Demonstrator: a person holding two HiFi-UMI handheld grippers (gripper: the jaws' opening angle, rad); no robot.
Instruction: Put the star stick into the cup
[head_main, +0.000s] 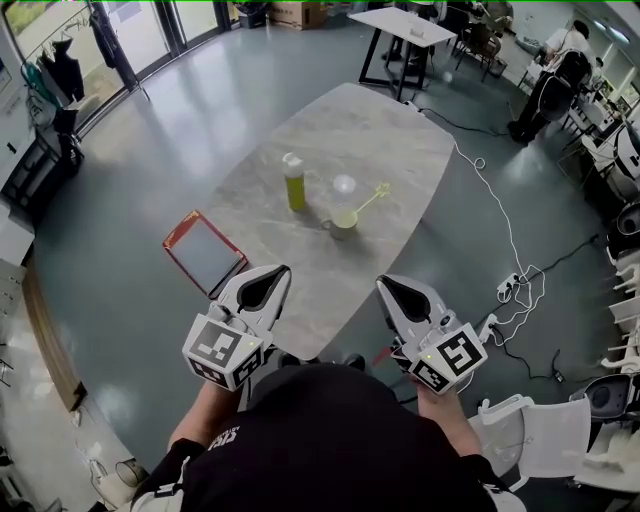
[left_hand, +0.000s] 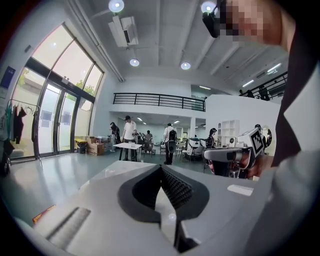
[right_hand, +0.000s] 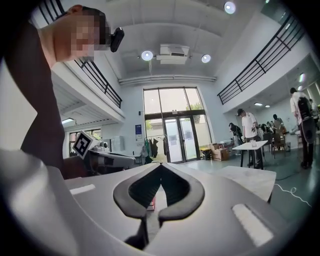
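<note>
On the grey marble table (head_main: 350, 130), a pale green cup (head_main: 343, 224) stands with the yellow star stick (head_main: 368, 203) leaning in it, star end up and to the right. Both grippers hang well short of the cup, close to the person's body at the table's near end. My left gripper (head_main: 272, 272) (left_hand: 161, 167) is shut with nothing between its jaws. My right gripper (head_main: 385, 283) (right_hand: 161, 165) is shut and empty too. Each gripper view shows the other gripper beside it, level and pointing out across the room.
A green bottle (head_main: 294, 183) and a clear round glass object (head_main: 344, 186) stand just behind the cup. A red-framed flat panel (head_main: 205, 252) lies left of the table. Cables and a power strip (head_main: 510, 285) lie on the floor at right. Other people stand at a far table.
</note>
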